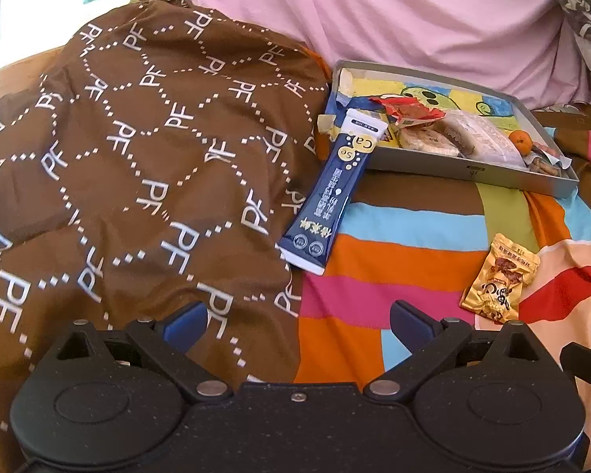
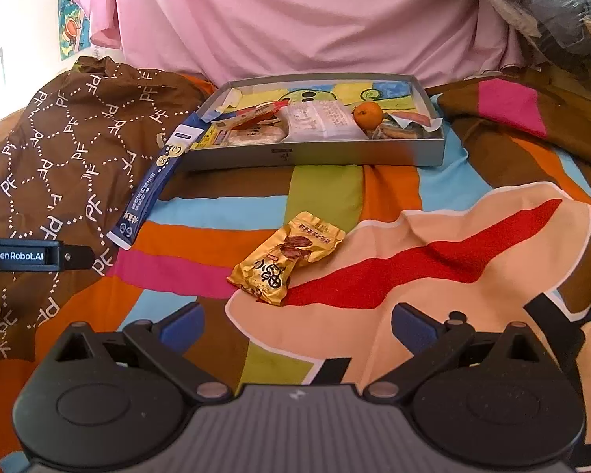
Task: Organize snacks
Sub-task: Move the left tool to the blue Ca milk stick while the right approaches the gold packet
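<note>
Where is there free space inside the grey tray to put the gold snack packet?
The back half of the grey tray, over the drawing, is bare. The front is crowded: red wrapper, white packet, orange. The blue box leans on the left corner. The gold packet lies outside on the bedspread.

A bed is being covered by a bright striped bedspread (image 2: 374, 197) in orange, blue, pink, green and brown. A shallow grey tray (image 2: 315, 153) is being carried on it, toward the pink fabric. In front of the tray, a gold snack packet (image 2: 285, 258) is being borne flat on the stripes. At the tray's left corner, a long blue sachet (image 1: 327, 193) is being propped against its rim. Left of the tray, a brown "PF" patterned cloth (image 1: 138, 157) is being spread in a heap.
</note>
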### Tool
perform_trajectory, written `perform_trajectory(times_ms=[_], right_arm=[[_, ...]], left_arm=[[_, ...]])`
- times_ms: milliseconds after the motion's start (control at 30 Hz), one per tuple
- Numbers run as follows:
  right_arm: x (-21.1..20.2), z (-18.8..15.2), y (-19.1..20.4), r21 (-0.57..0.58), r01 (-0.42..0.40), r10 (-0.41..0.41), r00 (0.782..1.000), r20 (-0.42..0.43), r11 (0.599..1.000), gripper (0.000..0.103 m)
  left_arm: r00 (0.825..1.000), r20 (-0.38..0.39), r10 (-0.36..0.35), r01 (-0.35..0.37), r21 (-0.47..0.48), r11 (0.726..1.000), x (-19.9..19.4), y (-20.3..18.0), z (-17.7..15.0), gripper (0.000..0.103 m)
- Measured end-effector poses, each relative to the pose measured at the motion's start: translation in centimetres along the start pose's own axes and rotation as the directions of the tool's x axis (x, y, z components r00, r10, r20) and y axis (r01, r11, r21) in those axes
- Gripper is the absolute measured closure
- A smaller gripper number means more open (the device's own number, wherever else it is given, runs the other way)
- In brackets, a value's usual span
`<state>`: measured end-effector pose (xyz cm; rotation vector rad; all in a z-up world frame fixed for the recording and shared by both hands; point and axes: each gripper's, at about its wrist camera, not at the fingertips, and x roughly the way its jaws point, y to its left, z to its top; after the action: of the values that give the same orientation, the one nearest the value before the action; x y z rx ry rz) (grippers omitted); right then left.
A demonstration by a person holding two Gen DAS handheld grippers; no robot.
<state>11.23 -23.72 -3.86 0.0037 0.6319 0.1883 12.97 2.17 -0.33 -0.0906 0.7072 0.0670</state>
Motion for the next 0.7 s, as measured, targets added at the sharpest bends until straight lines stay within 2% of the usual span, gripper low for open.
perform_trajectory(times_ms=[200,433,633,700], right_arm=[[1.8,0.8,0.3,0.017,0.000,0.000,1.000,-0.020,1.000,0.000],[5.0,2.0,0.8,0.036,0.009,-0.007,0.999,-0.050,0.999,0.000],[8.2,3.2,1.2,0.086,-0.002,0.007,0.998,-0.062,0.996,0.000],[9.4,3.4,1.3,0.109,-0.001,0.010,0.997,-0.079,0.994,0.000]], left_arm=[[1.000,0.018,-0.020,0.019,0.050,0.999,1.0,-0.3,1.3,0.004],[0.995,0.002,-0.095,0.095,0.075,0.993,3.0,-0.2,3.8,0.004],[0.992,0.038,-0.117,0.110,0.153,0.982,5.4,-0.4,6.0,0.004],[0.989,0.020,-0.144,0.138,0.178,0.974,6.8,-0.6,6.8,0.004]])
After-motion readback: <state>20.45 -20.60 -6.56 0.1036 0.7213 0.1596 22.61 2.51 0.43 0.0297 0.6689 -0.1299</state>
